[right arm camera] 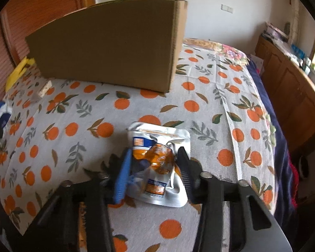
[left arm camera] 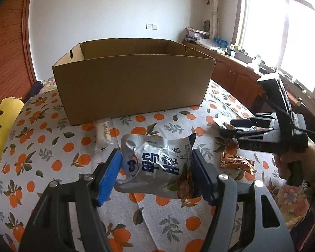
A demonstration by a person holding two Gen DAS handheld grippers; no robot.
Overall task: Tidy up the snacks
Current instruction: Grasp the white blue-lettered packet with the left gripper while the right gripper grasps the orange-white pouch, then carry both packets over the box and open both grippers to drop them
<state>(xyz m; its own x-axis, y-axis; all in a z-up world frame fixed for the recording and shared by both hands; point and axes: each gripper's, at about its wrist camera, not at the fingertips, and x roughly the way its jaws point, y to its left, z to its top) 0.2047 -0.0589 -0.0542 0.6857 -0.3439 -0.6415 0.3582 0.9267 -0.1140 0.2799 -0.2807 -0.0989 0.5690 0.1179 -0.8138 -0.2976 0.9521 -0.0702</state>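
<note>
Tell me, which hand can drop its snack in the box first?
Probably the left. The left gripper holds its silver snack bag off the cloth, facing the cardboard box. The right gripper is only clamping its orange packet, which looks still down on the tablecloth.

A: What does the left black plastic hand-held gripper (left arm camera: 156, 171) look like?

B: Forked black arms with round silver screw heads; one ribbed bright-blue pad (left arm camera: 108, 178), the other darker.

A: And the right black hand-held gripper (right arm camera: 153, 168)?

B: The same build, blurred, with a blue pad (right arm camera: 122, 177); from the left camera, a thin black cable trails from it.
</note>
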